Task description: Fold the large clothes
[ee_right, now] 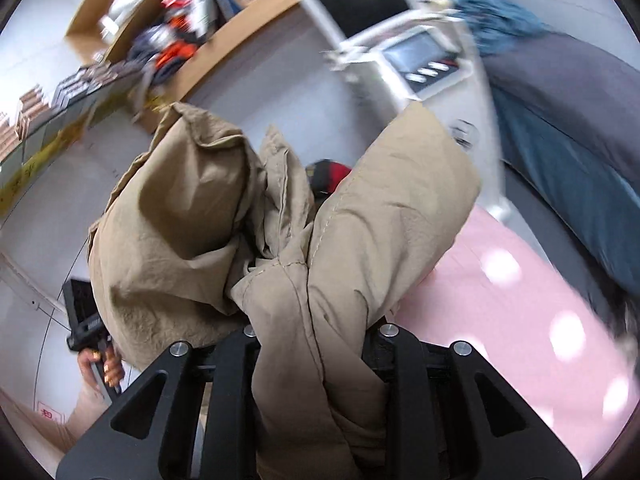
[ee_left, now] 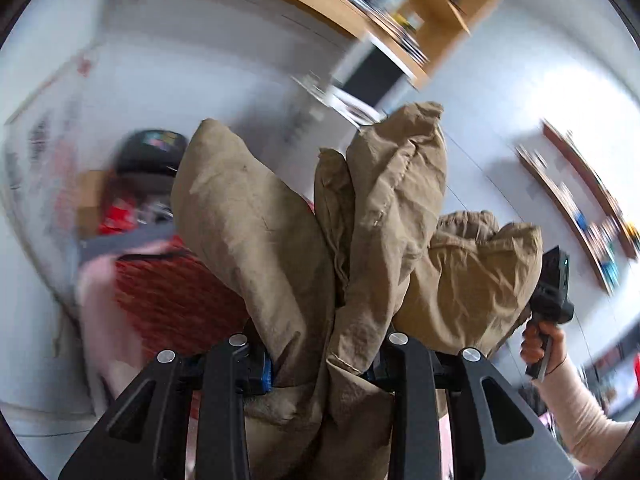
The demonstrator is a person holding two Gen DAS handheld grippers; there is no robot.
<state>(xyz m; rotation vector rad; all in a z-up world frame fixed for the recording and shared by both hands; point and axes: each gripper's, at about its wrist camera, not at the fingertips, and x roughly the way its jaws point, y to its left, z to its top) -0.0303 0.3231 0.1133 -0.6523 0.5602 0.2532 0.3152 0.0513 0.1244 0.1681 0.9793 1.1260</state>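
A large tan garment (ee_left: pixel 384 216) is bunched up and held in the air by both grippers. My left gripper (ee_left: pixel 324 364) is shut on a thick fold of it; the cloth bulges out above the jaws and hides the fingertips. My right gripper (ee_right: pixel 316 344) is shut on another bunch of the same garment (ee_right: pixel 352 240). The right gripper's body (ee_left: pixel 554 280) shows in the left wrist view, held by a hand at the garment's right edge. The left gripper's body (ee_right: pixel 86 320) shows in the right wrist view at lower left.
A pink surface (ee_right: pixel 520 300) lies below right. Blue-grey cloth (ee_right: pixel 568 128) hangs at right. A white machine with screens (ee_right: pixel 400 40) and wooden shelves (ee_right: pixel 168 40) stand behind. A red item (ee_left: pixel 168 296) and pink cloth (ee_left: pixel 96 288) are at left. Both views are motion-blurred.
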